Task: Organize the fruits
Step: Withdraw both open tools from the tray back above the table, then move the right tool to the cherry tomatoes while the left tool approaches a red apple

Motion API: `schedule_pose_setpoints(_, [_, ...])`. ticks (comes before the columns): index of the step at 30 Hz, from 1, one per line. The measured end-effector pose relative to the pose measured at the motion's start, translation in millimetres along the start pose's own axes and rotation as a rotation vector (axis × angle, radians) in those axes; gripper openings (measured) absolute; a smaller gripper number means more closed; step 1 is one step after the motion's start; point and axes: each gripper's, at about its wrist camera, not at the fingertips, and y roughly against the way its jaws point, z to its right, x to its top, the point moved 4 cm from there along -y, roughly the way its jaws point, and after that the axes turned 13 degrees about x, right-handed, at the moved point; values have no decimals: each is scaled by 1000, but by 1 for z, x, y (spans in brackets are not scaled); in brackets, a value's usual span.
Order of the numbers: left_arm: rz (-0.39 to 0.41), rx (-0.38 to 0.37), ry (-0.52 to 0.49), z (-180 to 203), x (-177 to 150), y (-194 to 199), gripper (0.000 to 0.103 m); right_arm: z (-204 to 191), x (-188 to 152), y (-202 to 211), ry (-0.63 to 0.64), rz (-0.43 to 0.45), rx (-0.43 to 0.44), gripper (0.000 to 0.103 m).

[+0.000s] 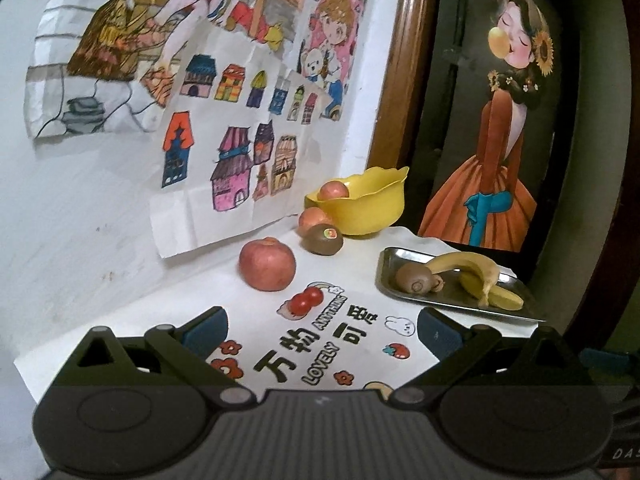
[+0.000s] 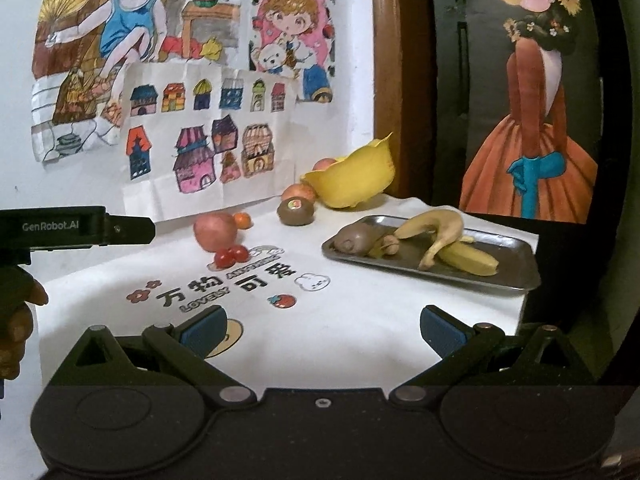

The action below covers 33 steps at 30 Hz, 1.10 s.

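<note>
Curved banana (image 2: pixel 444 236), fuzzy kiwi (image 2: pixel 354 238), flat steel tray (image 2: pixel 516 264), both jaws spread, empty.

The white table mat (image 1: pixel 352 340) carries printed "万物可爱", "LOVELY" and "ANYTHING". The left gripper's (image 2: pixel 76 226) black body reads "GenRobot.AI". The kiwi's sticker (image 1: pixel 330 233) is illegible.

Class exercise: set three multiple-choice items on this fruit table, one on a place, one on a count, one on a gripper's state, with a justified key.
1. Where does the banana lie?
A. on the metal tray
B. in the yellow bowl
C. on the cloth

2. How many kiwis show?
A. one
B. two
C. four

3. The right hand-held gripper is:
A. shut on an apple
B. open
C. shut, empty

Key: 1 A, it rests inside the tray's rim. 2 B, stickered kiwi on the cloth, another kiwi on the tray. 3 B, its fingers stand apart, nothing between.
</note>
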Motion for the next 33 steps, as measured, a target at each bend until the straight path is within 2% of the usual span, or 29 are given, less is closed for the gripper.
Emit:
schedule_pose_setpoints(10, [-13,62,-52,-13,8,-9,103,-11,16,-16,51,-8,38,102])
schedule_pose_setpoints(16, [41,117,-64,-21,31,-9,103,-11,30,-22,74,0,62,102])
schedule_pose_setpoints(23, [85,155,-81,-27,54,-10,103,-15,61,-25,176,41,82,102])
schedule_pose_setpoints(33, [71,193,-133,-30,62,-40,103,-18,88,-54,290,74,99,102])
